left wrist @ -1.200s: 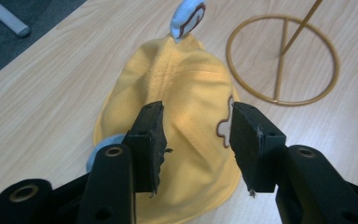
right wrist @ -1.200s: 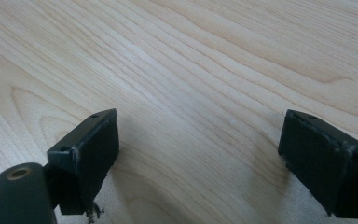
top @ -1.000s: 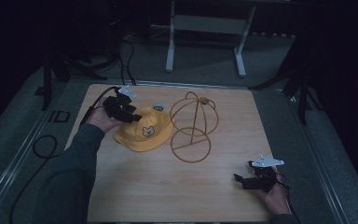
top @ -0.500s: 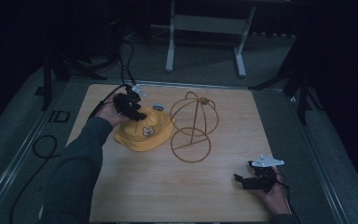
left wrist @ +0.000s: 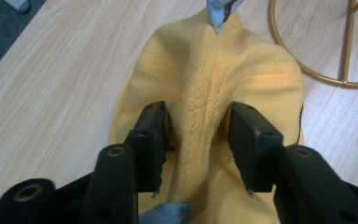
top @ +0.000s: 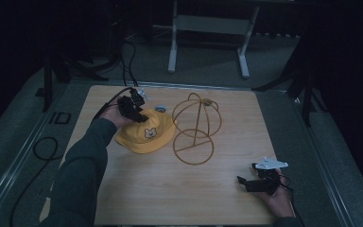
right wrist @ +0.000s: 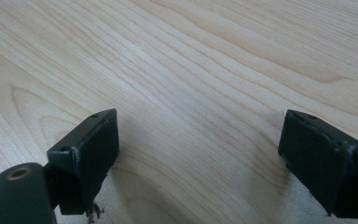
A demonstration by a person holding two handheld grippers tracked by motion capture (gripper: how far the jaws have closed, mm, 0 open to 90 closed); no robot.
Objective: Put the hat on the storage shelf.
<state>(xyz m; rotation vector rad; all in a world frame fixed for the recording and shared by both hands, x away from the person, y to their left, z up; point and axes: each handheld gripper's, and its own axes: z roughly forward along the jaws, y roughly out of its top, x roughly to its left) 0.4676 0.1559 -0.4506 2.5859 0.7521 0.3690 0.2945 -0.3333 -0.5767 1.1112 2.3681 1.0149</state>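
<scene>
1. Looking down from the high view, we note a yellow cap (top: 145, 135) lying on the table (top: 170, 198) just beside a wire stand (top: 196, 128); the left gripper (top: 133, 109) sits at the cap's far edge, the right gripper (top: 257, 182) well apart near the front corner.
2. Left gripper view: jaws pinch a raised fold of the cap's crown, likely for lifting it toward the stand.
3. Right gripper view: jaws wide, holding nothing, low over bare wood, seemingly parked out of the way.

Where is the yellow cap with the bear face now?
In the high view, the yellow fabric cap lies left of centre, beside the gold wire stand, with the left hand-held gripper on it.
</scene>
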